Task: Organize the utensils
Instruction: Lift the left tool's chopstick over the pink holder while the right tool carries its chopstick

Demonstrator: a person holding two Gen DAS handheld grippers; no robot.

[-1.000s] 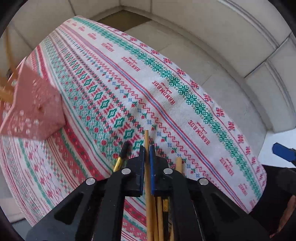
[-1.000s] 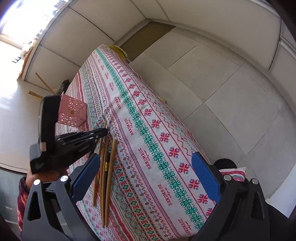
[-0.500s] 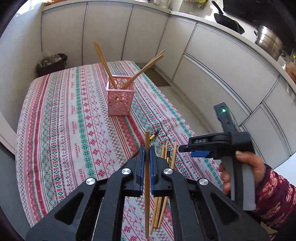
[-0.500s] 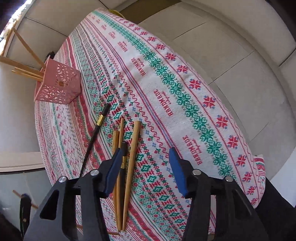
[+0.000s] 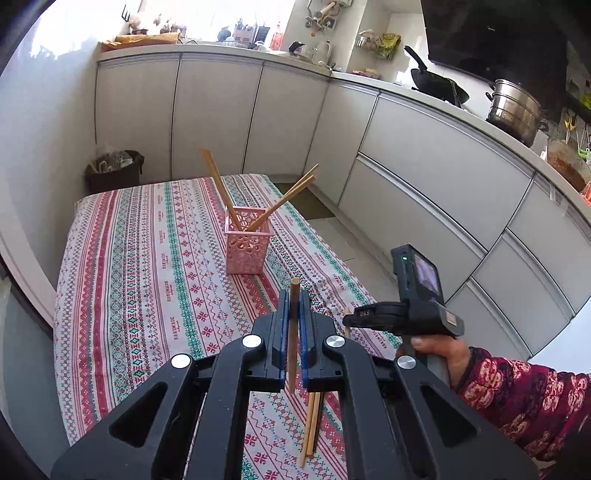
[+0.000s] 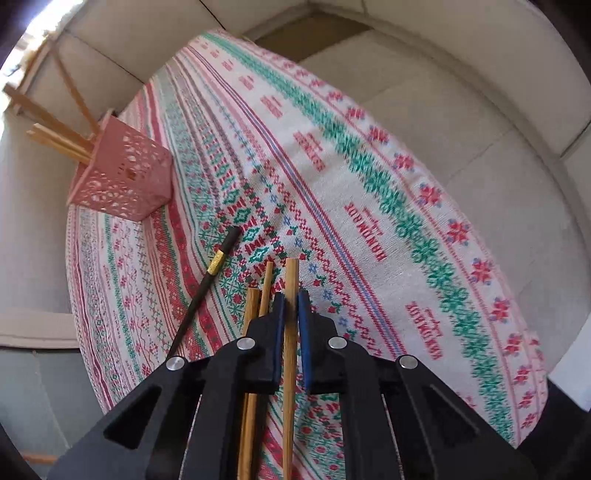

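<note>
You are standing in a home kitchen: pale cabinets [image 5: 424, 166] run under a worktop [image 5: 436, 101] that carries a black wok [image 5: 437, 86] and a steel pot [image 5: 515, 109]. Bottles and jars [image 5: 255, 34] crowd the bright window ledge, a bin [image 5: 114, 170] sits in the corner, and a patterned tablecloth [image 5: 147, 266] covers the table.

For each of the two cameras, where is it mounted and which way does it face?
Left wrist: sits on the left gripper, looking level along the tablecloth toward the pink basket and cabinets; its jaws clamp a chopstick, and the right hand shows.
Right wrist: sits on the right gripper, looking steeply down at loose chopsticks and a black chopstick; only its jaws show.
Shared: basket, tablecloth.
</note>
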